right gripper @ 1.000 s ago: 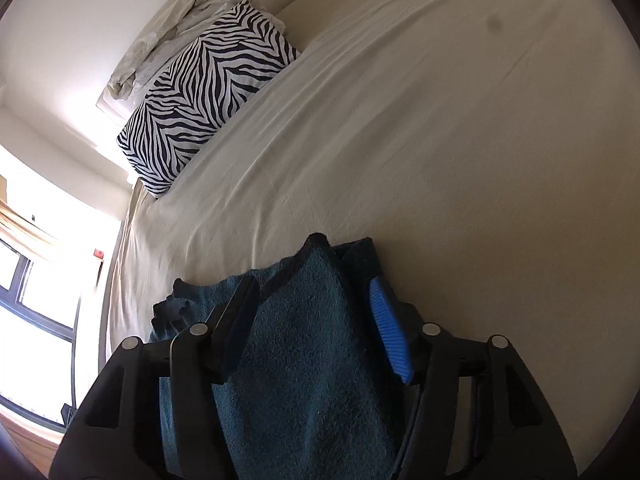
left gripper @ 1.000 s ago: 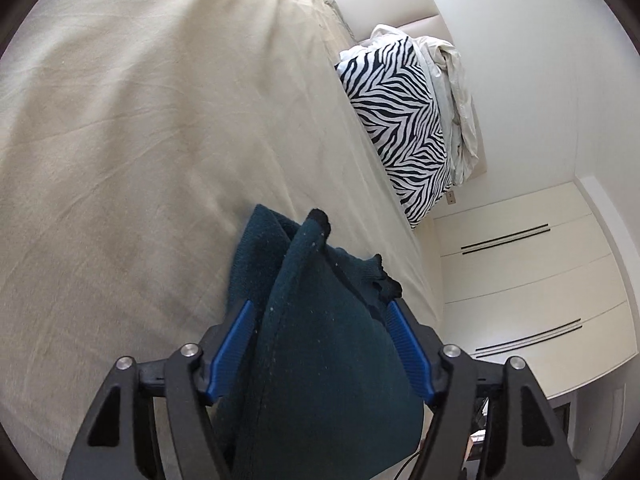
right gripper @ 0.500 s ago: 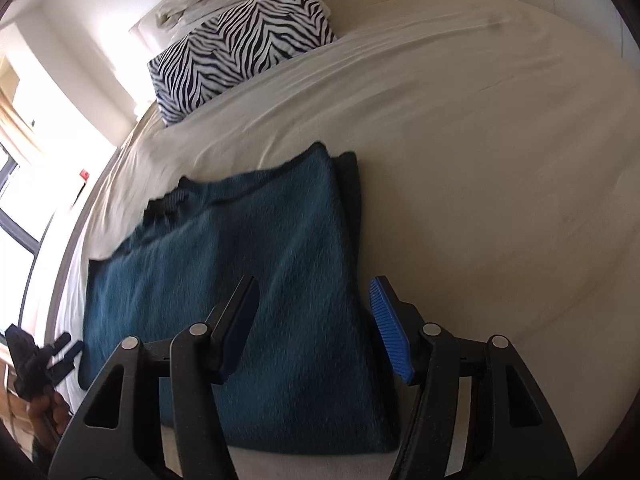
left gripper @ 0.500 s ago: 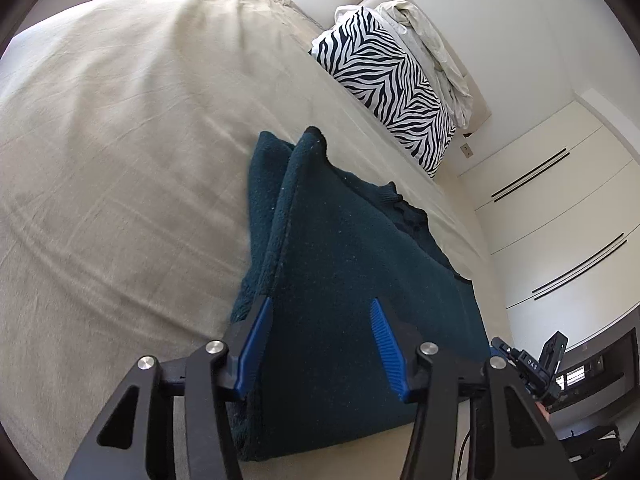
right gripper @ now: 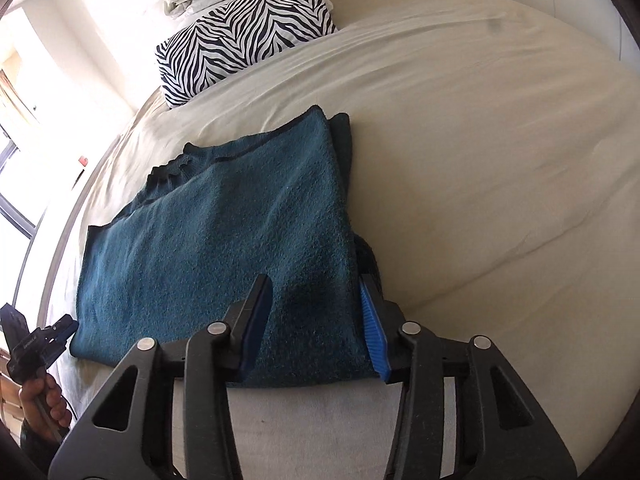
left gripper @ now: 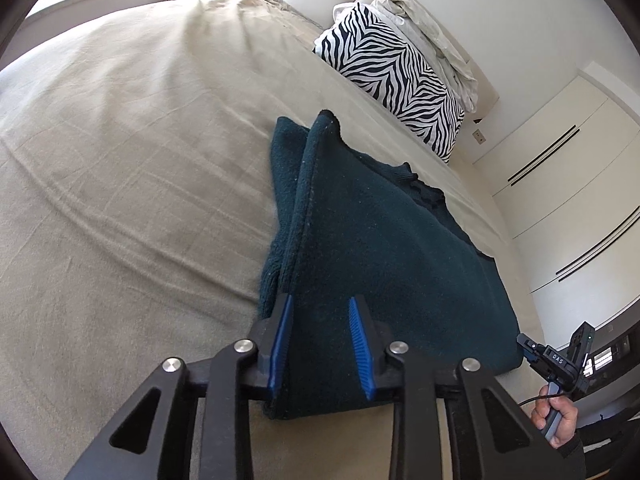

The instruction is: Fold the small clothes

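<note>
A dark teal knit garment [left gripper: 372, 248] lies folded flat on the bed; it also shows in the right wrist view [right gripper: 224, 240]. My left gripper [left gripper: 320, 304] is open above its near left corner, blue pads apart, nothing between them. My right gripper [right gripper: 316, 288] is open over the garment's near right edge, with one pad beside the folded edge. Each view shows the other gripper held in a hand at the frame edge: the right gripper in the left wrist view [left gripper: 560, 364], the left gripper in the right wrist view [right gripper: 32, 344].
The beige bedsheet [left gripper: 132, 168] spreads wide around the garment. A zebra-print pillow [left gripper: 392, 76] and crumpled white bedding [left gripper: 432, 36] lie at the head of the bed. White wardrobe doors [left gripper: 568, 184] stand beside the bed. A bright window [right gripper: 16, 128] is at left.
Both grippers have let go of the garment and pulled back toward its near edge. The garment, lifted a second ago, now lies flat on the bed.
</note>
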`<state>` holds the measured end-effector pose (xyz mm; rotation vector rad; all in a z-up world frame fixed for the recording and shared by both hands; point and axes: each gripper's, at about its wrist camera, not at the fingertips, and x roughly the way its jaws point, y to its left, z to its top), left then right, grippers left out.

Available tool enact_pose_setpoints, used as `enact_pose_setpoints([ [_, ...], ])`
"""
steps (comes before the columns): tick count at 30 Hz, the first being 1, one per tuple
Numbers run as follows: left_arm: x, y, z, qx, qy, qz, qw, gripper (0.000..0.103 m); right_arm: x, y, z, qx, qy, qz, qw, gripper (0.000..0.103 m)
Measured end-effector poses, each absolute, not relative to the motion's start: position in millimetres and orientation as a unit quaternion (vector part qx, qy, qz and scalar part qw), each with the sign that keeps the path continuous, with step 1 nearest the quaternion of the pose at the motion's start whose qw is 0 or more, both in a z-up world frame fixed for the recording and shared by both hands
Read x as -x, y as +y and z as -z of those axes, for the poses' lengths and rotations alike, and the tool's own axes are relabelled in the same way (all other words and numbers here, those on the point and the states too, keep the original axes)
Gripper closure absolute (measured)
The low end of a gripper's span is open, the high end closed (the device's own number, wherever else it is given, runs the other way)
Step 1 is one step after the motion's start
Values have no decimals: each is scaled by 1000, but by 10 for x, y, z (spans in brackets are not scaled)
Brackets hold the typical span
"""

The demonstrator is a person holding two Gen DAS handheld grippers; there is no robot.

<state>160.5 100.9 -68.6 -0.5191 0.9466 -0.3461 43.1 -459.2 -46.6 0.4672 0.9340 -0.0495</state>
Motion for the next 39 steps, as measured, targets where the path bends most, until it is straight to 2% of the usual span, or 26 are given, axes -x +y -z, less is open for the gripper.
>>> enact_pose_setpoints([
  [1,-1599,1014,693,245,448,162,844,81,-434,-4586,477,-220,448,24,867,69],
  [3,-1603,1019,729,244,455,162,841,101,-440,-4580,497,-214,449,24,867,74],
  [5,-1598,1016,743,241,456,161,841,101,-438,-4591,513,-214,449,27,867,75],
  [12,-1495,1049,733,243,450,157,845,102,-454,-4628,531,-201,451,40,869,91],
  [19,-1417,1079,734,249,449,161,843,103,-449,-4634,513,-199,455,42,867,95],
  [20,-1416,1095,716,254,445,163,843,100,-443,-4637,502,-205,455,37,866,95],
  [22,-1400,1166,693,274,437,163,841,78,-433,-4672,476,-222,450,33,864,94],
  [23,-1382,1217,669,286,428,162,842,52,-429,-4694,466,-229,448,33,864,93],
  [24,-1371,1247,652,291,420,160,845,39,-423,-4714,455,-235,443,32,864,89],
  [28,-1412,1170,600,262,423,178,849,40,-414,-4728,441,-245,434,28,866,85],
  [30,-1455,1058,579,234,431,186,852,51,-422,-4700,450,-240,437,26,866,85],
  [32,-1517,971,606,210,443,183,852,53,-432,-4677,462,-236,441,26,866,85],
  [35,-1594,974,680,211,458,170,847,65,-425,-4672,458,-235,440,27,867,85],
  [37,-1605,986,675,215,456,166,847,65,-413,-4679,446,-233,437,27,868,85],
  [39,-1609,959,674,207,457,168,849,65,-416,-4685,452,-234,436,24,869,76],
])
